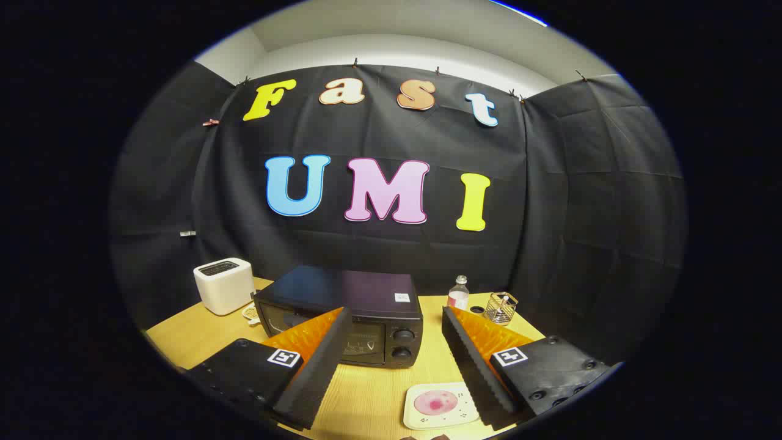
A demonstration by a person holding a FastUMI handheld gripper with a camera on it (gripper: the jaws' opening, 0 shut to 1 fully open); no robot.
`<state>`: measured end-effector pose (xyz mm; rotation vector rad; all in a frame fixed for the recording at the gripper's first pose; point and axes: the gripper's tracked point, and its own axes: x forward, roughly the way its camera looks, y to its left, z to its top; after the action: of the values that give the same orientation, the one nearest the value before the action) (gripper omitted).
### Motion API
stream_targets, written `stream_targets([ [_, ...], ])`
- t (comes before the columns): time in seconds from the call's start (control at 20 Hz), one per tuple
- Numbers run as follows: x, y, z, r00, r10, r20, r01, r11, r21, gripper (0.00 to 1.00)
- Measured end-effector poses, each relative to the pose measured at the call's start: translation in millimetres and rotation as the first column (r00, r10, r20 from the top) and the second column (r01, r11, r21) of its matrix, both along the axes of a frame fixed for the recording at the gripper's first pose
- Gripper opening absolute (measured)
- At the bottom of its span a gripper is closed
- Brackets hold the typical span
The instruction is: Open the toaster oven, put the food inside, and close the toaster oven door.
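Note:
A black toaster oven (pixel 348 311) stands on the wooden table (pixel 372 391) beyond my fingers, its glass door shut and two knobs (pixel 402 343) on its right side. The left finger overlaps the door in the view. A white square plate (pixel 438 406) lies on the table between the fingers, near the right one, and carries a round pink slice of food (pixel 436 403). My gripper (pixel 391 318) is open and raised above the table, with nothing between its fingers.
A white pop-up toaster (pixel 223 285) stands behind and left of the oven, with a small dish (pixel 250 313) beside it. A clear bottle (pixel 458 294) and a wire-frame glass holder (pixel 501 308) stand at the back right. Black cloth walls close in the table.

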<state>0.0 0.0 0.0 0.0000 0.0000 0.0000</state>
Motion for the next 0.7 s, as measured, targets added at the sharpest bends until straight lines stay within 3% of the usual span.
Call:
stream_targets([
  [0.7,3.2,-2.5,-6.0,0.999,-0.001,-0.049,0.0,1.0,-0.013,0.97],
])
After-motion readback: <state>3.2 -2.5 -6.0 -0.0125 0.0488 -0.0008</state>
